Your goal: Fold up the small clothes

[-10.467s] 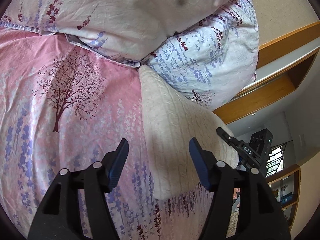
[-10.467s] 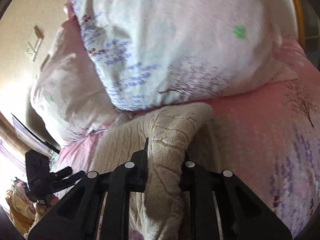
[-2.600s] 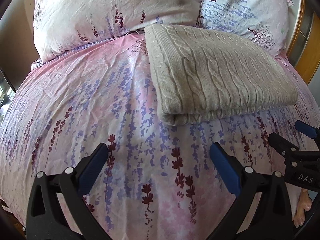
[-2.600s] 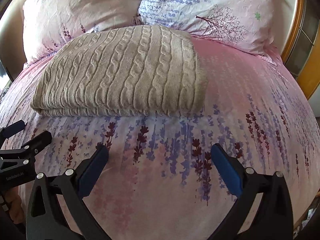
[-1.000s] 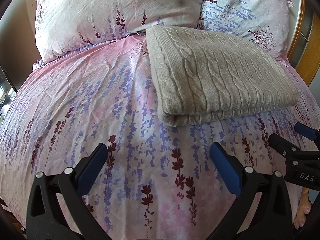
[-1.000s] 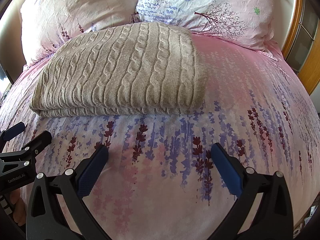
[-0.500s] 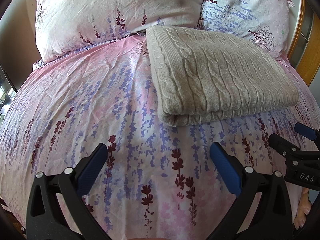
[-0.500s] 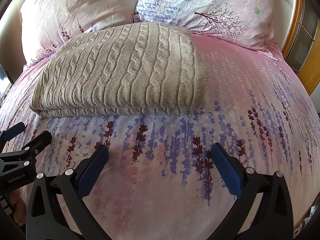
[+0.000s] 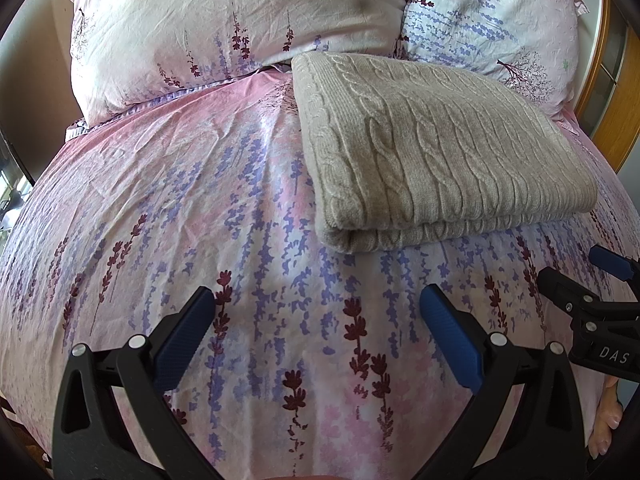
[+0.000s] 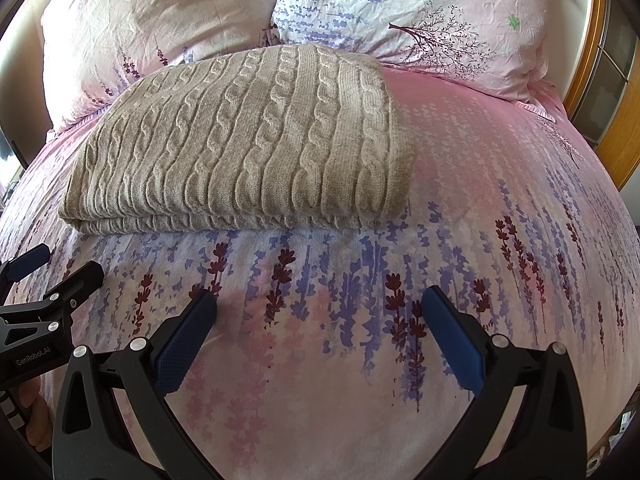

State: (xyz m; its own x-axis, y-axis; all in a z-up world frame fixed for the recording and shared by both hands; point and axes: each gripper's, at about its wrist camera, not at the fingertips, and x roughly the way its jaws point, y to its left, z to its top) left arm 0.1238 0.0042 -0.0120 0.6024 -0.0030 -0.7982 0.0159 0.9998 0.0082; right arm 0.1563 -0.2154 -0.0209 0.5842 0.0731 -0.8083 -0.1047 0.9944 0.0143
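Observation:
A beige cable-knit sweater (image 9: 432, 152) lies folded into a flat rectangle on the pink floral bedspread (image 9: 180, 208), close to the pillows. It also shows in the right wrist view (image 10: 248, 144). My left gripper (image 9: 318, 312) is open and empty, held back from the sweater's near fold. My right gripper (image 10: 318, 312) is open and empty too, in front of the sweater's near edge. Each gripper shows at the edge of the other's view, the right one (image 9: 576, 280) and the left one (image 10: 52, 276).
Two floral pillows (image 9: 240, 20) (image 10: 420, 12) lean at the head of the bed behind the sweater. A wooden frame (image 10: 616, 120) runs along the right side. The bedspread (image 10: 500, 208) stretches wide to the right of the sweater.
Over ten seconds the right gripper let go of the sweater and both grippers drew back from it. In the last second nothing has visibly moved.

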